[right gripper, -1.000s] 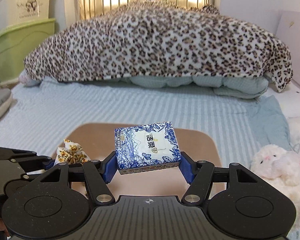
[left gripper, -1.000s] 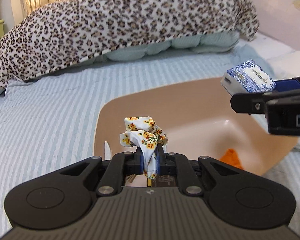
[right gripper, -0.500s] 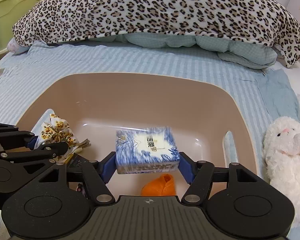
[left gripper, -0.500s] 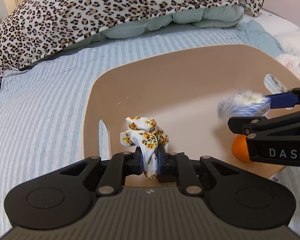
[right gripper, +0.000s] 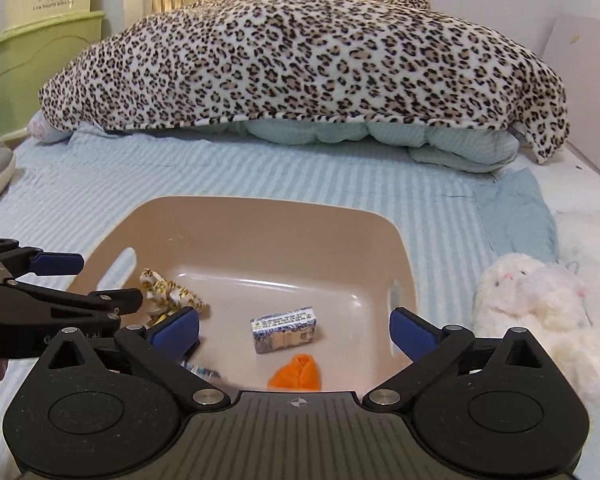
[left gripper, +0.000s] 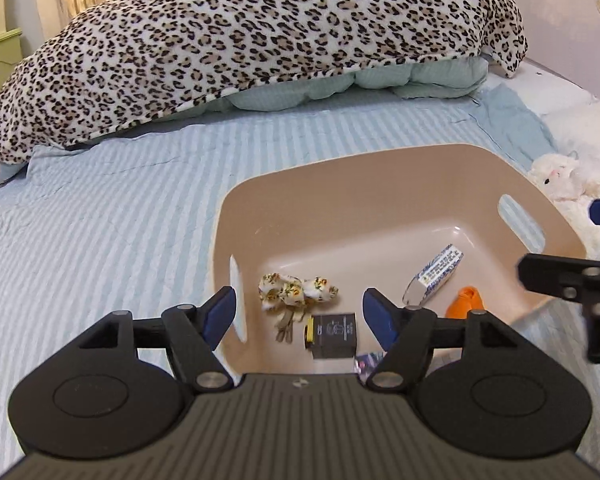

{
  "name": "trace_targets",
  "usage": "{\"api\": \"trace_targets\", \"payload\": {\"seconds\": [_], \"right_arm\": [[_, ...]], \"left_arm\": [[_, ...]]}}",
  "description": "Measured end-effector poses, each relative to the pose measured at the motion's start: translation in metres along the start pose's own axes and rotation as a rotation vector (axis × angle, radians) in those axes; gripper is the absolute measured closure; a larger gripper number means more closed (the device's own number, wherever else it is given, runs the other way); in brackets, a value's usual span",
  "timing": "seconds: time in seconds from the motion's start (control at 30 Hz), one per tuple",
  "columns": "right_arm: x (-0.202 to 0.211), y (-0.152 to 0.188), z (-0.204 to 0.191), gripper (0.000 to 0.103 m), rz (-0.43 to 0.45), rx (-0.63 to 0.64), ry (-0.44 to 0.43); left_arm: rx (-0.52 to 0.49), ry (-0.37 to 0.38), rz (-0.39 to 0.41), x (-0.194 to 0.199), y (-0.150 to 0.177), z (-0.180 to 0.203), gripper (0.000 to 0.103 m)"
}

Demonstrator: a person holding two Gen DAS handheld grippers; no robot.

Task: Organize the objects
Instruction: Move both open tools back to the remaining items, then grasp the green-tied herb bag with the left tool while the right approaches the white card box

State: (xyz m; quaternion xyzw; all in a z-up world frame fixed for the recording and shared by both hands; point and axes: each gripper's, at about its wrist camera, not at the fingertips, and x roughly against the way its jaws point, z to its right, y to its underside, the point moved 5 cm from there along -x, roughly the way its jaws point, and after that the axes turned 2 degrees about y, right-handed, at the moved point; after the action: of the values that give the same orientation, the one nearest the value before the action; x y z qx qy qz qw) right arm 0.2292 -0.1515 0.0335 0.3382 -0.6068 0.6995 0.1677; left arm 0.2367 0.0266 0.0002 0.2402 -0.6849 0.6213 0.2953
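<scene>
Your bed [left gripper: 100, 240], in its pale blue striped sheet, carries everything, with a leopard-print blanket [right gripper: 300, 64] heaped along its far edge. The tan bin [left gripper: 380, 176] sits on the sheet below both of your claws.

Your right claw [right gripper: 296, 328] stands wide above the bin, its jaws having just been opening, with nothing between them. The tissue pack [right gripper: 284, 329] lies on the bin floor near the right wall; in the right view it rests on a long edge with its long axis across the picture, in the left view that axis slants up toward the far right corner.

Your left claw [left gripper: 300, 316] has also just been opening and is now fairly wide and empty. The floral cloth [left gripper: 296, 292] lies on the bin floor by the left wall, its length across the picture.

Only your left view shows the dark box [left gripper: 334, 335] and the keys [left gripper: 286, 326] near the bin's near edge; your right claw hides them in the right view. An orange cloth [right gripper: 298, 374] shows fully only there, as does the white plush toy [right gripper: 532, 304] beside the bin's right wall.
</scene>
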Motion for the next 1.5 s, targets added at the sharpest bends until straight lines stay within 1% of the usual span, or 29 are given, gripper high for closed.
{"api": "trace_targets", "payload": {"seconds": [0.13, 0.2, 0.23, 0.47, 0.57, 0.77, 0.97, 1.1, 1.2, 1.3, 1.4, 1.5], "right_arm": [[0.013, 0.015, 0.006, 0.000, -0.018, -0.018, -0.002], [0.018, 0.025, 0.007, 0.000, -0.020, -0.026, 0.005], [0.019, 0.030, 0.008, 0.000, -0.025, -0.029, 0.006], [0.020, 0.061, 0.010, 0.000, -0.081, -0.040, 0.009], [0.019, 0.073, 0.010, 0.000, -0.103, -0.039, 0.014], [0.013, 0.094, 0.017, 0.000, -0.148, -0.062, 0.015], [0.004, 0.112, 0.025, 0.000, -0.193, -0.074, 0.023], [-0.004, 0.121, 0.029, 0.000, -0.218, -0.091, 0.020], [-0.010, 0.126, 0.030, 0.000, -0.234, -0.091, 0.020], [-0.016, 0.131, 0.029, 0.000, -0.247, -0.080, 0.027], [-0.021, 0.134, 0.027, 0.000, -0.259, -0.074, 0.025], [-0.025, 0.137, 0.024, 0.000, -0.269, -0.066, 0.024]], "left_arm": [[0.003, 0.016, -0.012, 0.013, 0.014, 0.002, 0.031], [0.007, 0.022, -0.001, 0.020, 0.020, 0.001, 0.030], [0.010, 0.022, 0.001, 0.023, 0.023, 0.000, 0.028], [0.012, 0.050, -0.024, 0.039, 0.046, 0.003, 0.027], [0.007, 0.066, -0.049, 0.039, 0.059, 0.006, 0.027], [-0.017, 0.096, -0.126, 0.028, 0.086, 0.019, 0.027], [-0.061, 0.153, -0.226, 0.010, 0.113, 0.039, 0.027], [-0.086, 0.171, -0.260, -0.002, 0.125, 0.050, 0.027], [-0.082, 0.210, -0.282, -0.010, 0.128, 0.057, 0.027], [-0.094, 0.241, -0.290, -0.016, 0.131, 0.067, 0.027], [-0.116, 0.237, -0.262, -0.023, 0.129, 0.077, 0.027], [-0.106, 0.241, -0.239, -0.031, 0.124, 0.081, 0.023]]}}
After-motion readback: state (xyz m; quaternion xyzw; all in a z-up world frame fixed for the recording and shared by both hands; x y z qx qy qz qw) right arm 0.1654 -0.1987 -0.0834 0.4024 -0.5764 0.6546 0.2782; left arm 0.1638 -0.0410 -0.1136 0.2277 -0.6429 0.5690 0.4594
